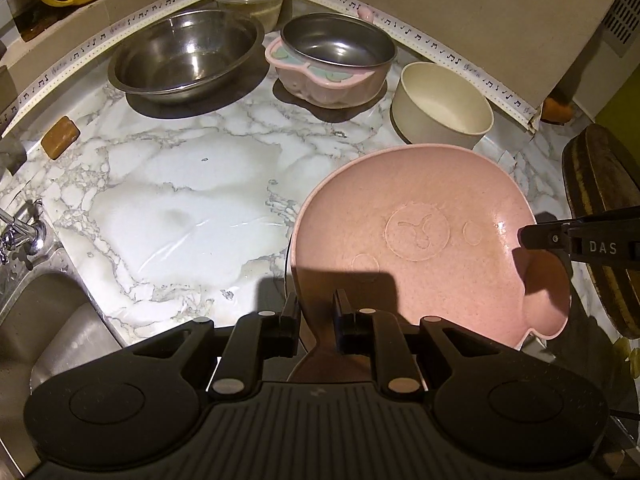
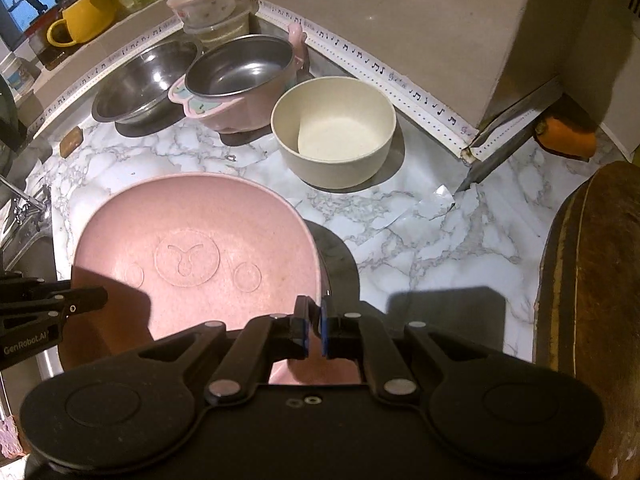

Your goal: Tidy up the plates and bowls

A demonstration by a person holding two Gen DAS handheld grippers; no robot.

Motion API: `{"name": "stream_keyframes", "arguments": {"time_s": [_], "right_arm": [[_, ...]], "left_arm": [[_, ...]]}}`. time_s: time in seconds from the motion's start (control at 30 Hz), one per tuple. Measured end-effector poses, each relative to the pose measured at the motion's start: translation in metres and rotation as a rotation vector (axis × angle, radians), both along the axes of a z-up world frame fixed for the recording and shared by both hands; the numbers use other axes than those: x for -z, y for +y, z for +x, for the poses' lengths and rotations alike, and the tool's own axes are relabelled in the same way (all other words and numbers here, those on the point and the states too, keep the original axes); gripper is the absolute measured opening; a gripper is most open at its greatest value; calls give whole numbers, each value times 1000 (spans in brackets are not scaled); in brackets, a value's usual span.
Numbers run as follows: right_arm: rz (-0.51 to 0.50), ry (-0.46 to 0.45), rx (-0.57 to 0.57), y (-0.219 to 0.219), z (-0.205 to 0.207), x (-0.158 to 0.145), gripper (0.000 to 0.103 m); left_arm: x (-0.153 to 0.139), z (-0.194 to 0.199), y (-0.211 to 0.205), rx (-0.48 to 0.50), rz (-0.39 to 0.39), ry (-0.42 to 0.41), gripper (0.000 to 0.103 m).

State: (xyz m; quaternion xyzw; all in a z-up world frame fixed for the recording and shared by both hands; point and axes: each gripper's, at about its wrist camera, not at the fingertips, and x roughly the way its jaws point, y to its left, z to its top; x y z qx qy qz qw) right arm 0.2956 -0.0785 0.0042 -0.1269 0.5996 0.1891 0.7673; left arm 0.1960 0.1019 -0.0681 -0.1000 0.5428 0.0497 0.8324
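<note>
Hand-held gripper pair at work: the left hand-held gripper (image 1: 316, 312) has its jaws straddling the near left rim of a pink speckled bear-face plate (image 1: 416, 240), the gap still showing daylight beside the rim, so whether it truly pinches cannot be told. On the plate's other side, the right hand-held gripper (image 2: 314, 320) has its blue-padded jaws drawn nearly together on the plate's right rim, apparently clamped.

The plate sits near the front of the marble-patterned tabletop (image 1: 180, 200), possibly tilted or lifted off it; a dark edge shows beneath its left side, and what that is cannot be made out.

Risks, as a judgement: thin rim grips on a smooth, glossy plate invite a slip or a swing if one side lets go first. The steel sink (image 1: 48, 320) lies just to the left, a likely landing place for a dropped plate. Beyond stand a cream round bowl (image 2: 334, 132), a steel bowl nested in a pink child's bowl (image 2: 240, 76) and a wide steel bowl (image 1: 184, 56); a hasty carry toward them could knock the cream bowl. On the right, a dark wooden board (image 2: 592, 280) crowds the right arm's room.
</note>
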Motion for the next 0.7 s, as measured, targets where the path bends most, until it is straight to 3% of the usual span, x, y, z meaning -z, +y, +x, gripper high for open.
{"name": "stream_keyframes", "arguments": {"time_s": [0.43, 0.7], "right_arm": [[-40, 37, 5, 0, 7, 17, 8], [-52, 43, 4, 0, 8, 22, 8]], "left_arm": [[12, 8, -4, 12, -15, 50, 16], [17, 10, -9, 19, 21, 61, 17]]}}
